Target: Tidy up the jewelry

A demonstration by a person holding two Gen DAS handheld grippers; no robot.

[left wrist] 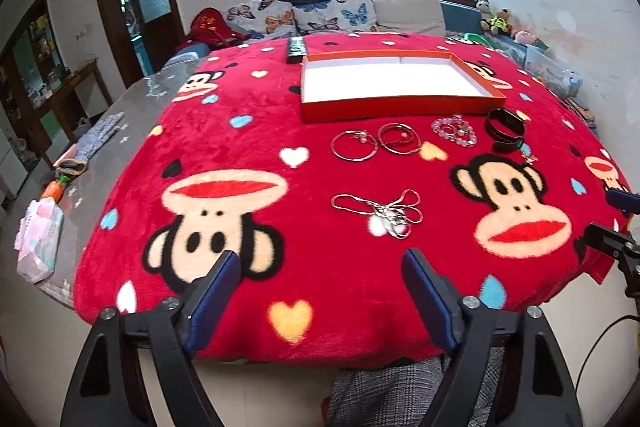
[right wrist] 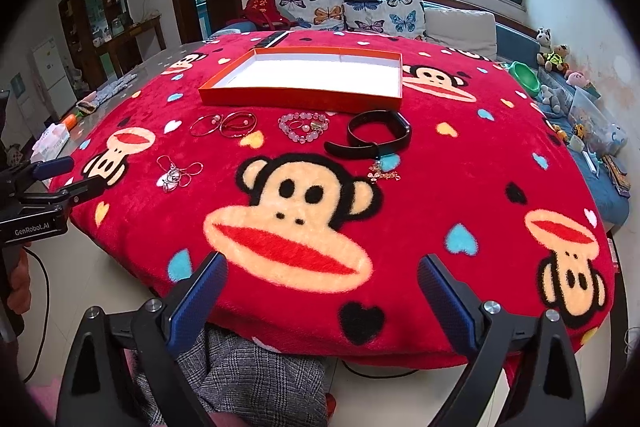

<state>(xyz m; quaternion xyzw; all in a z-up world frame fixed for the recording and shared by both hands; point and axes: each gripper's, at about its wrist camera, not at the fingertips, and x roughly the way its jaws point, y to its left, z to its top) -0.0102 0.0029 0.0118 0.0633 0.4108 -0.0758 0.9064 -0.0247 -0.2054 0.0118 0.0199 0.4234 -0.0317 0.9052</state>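
Note:
An empty orange tray [left wrist: 384,109] [right wrist: 296,95] with a white inside lies on the red monkey blanket. In front of it lie two silver bangles [left wrist: 354,145] [right wrist: 205,125], [left wrist: 400,138] [right wrist: 239,124], a pink bead bracelet [left wrist: 456,131] [right wrist: 304,127], a black wristband [left wrist: 505,129] [right wrist: 372,135], a small gold chain [left wrist: 530,158] [right wrist: 383,174] and a silver necklace [left wrist: 384,213] [right wrist: 176,175]. My left gripper [left wrist: 322,267] is open and empty above the near blanket edge. My right gripper [right wrist: 322,269] is open and empty, also near the front edge.
A black remote [left wrist: 296,50] lies behind the tray. A tissue pack [left wrist: 38,247] and gloves [left wrist: 96,143] lie on the bare table to the left. A sofa with cushions [right wrist: 360,13] and toys stands behind. The table's front edge is just below both grippers.

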